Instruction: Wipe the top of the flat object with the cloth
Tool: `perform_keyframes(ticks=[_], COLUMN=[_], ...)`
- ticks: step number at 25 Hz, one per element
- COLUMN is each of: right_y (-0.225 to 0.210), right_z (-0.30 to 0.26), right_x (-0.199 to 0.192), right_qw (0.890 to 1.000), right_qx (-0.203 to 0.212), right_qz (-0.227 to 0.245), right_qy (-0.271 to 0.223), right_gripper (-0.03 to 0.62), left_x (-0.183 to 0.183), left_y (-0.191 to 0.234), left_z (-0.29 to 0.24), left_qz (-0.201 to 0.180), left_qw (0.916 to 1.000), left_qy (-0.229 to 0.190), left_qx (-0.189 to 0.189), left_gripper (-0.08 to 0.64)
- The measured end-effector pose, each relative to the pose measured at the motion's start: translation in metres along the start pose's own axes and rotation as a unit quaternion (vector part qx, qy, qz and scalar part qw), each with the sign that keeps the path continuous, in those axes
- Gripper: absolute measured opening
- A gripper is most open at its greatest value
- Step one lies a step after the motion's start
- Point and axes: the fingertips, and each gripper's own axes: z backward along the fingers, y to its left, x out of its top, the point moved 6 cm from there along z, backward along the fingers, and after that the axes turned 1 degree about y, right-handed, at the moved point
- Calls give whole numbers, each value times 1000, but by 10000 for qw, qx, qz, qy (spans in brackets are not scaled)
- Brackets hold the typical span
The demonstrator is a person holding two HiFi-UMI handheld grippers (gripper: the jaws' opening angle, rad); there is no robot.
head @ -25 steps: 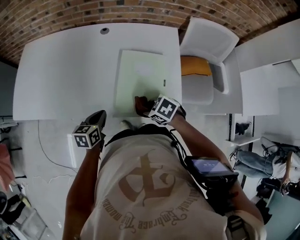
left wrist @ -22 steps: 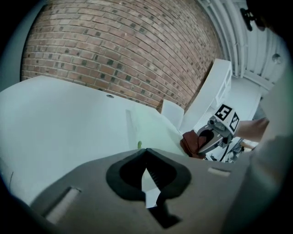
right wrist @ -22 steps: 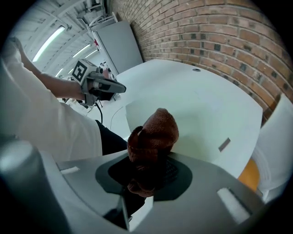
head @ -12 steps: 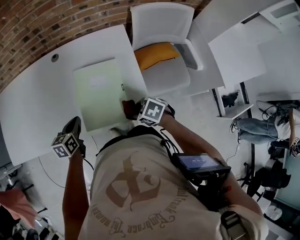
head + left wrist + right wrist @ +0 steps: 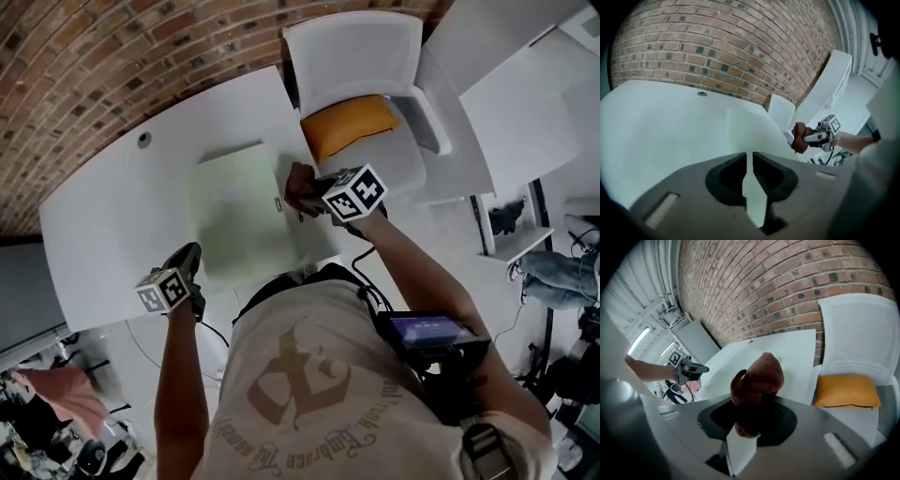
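Observation:
A pale green flat board (image 5: 236, 220) lies on the white table (image 5: 112, 220); it also shows in the left gripper view as the board (image 5: 749, 127). My right gripper (image 5: 314, 192) is shut on a bunched brown cloth (image 5: 296, 186) by the board's right edge, and I cannot tell whether cloth and board touch. Up close, the cloth (image 5: 757, 378) fills the right gripper (image 5: 749, 414). My left gripper (image 5: 187, 255) hangs off the table's near edge, left of the board. The jaws of the left gripper (image 5: 750, 161) are opening, a narrow gap with nothing between them.
A white chair (image 5: 361, 56) with an orange cushion (image 5: 349, 124) stands to the right of the table, close to the right gripper. A brick wall (image 5: 717, 51) runs behind the table. A small round hole (image 5: 143, 139) marks the table's far side.
The right gripper has carried the cloth from the board's near edge to its right edge, further from me. The head view has swung. The left gripper stays off the table's near edge.

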Motion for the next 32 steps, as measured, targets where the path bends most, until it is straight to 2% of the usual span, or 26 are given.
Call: perform_keyframes(ticks=[4, 8, 12, 15, 19, 23, 32], right_y=[-48, -81, -101, -110, -105, -100, -69], right_z=[-11, -27, -47, -59, -72, -77, -72], right_x=[39, 73, 91, 93, 87, 79, 40], right_qw=[9977, 9907, 9839, 9822, 9796, 9799, 9770], right_qx=[-85, 51, 96, 13, 211, 309, 800], right_qz=[-457, -1033, -1482, -1654, -1864, -1902, -1966], right_qy=[-485, -880, -998, -894, -715, -508, -194], right_gripper=[106, 106, 107, 107, 107, 107, 107], left_x=[-1, -6, -11, -11, -18, -19, -21], left_y=[0, 2, 5, 8, 10, 9, 8], left_z=[-7, -15, -22, -26, -33, -36, -37], left_qz=[85, 395, 712, 651, 414, 353, 256], left_qw=[9992, 9965, 9933, 9919, 9874, 9874, 9858], left_qy=[330, 694, 878, 1033, 1387, 1352, 1395], left_qx=[214, 260, 246, 355, 641, 737, 901], left_gripper=[103, 178, 206, 192, 190, 192, 192])
